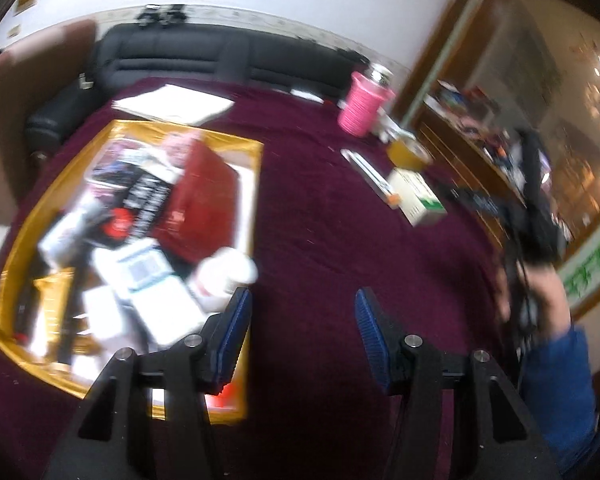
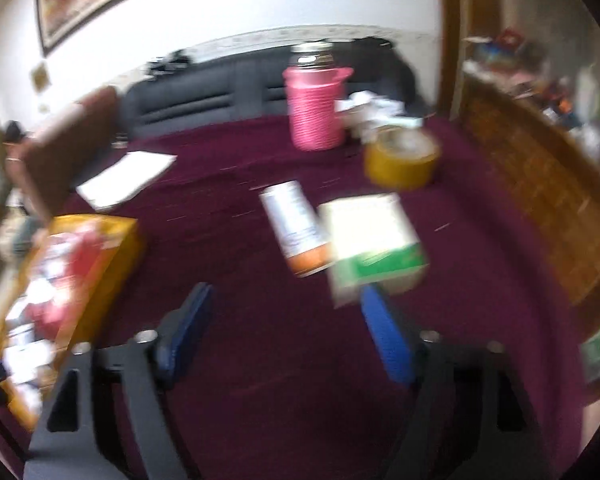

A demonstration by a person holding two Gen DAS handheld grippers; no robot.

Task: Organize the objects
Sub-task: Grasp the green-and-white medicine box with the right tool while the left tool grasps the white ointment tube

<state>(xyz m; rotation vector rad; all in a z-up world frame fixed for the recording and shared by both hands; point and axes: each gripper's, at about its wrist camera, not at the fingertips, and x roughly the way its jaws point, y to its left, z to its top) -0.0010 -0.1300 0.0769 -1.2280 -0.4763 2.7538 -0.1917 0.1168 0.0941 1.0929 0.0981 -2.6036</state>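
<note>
Both grippers hang with jaws apart and nothing between them. The left gripper [image 1: 303, 320] is over bare maroon cloth [image 1: 320, 208], its left finger just at the right rim of the gold tray [image 1: 256, 184]. The right gripper [image 2: 286, 332] is over open cloth too, its right finger close below the green box [image 2: 374, 246].

The green box lies flat on the cloth, long axis running away from the right camera and slightly left, its green end nearest the gripper. The orange-ended box [image 2: 296, 228] lies just beside it on its left, seemingly touching at the near end, the same heading, orange end toward the camera. Behind them stands the tape roll [image 2: 400, 160], and farther back the pink flask [image 2: 318, 108], upright, with crumpled white things beside it. Well to the left lies a white pad [image 2: 126, 178].

The tray is crowded: a red box [image 1: 202, 200], a black packet [image 1: 140, 208], white boxes and a white bottle [image 1: 226, 276] lying at the right rim near the left gripper. Blur hides finer detail.

A wide strip of bare cloth runs between the tray and the two boxes. The table's right edge passes near the boxes, with a wooden cabinet [image 2: 540, 200] beyond it; a black sofa [image 1: 204, 56] lines the far edge.
</note>
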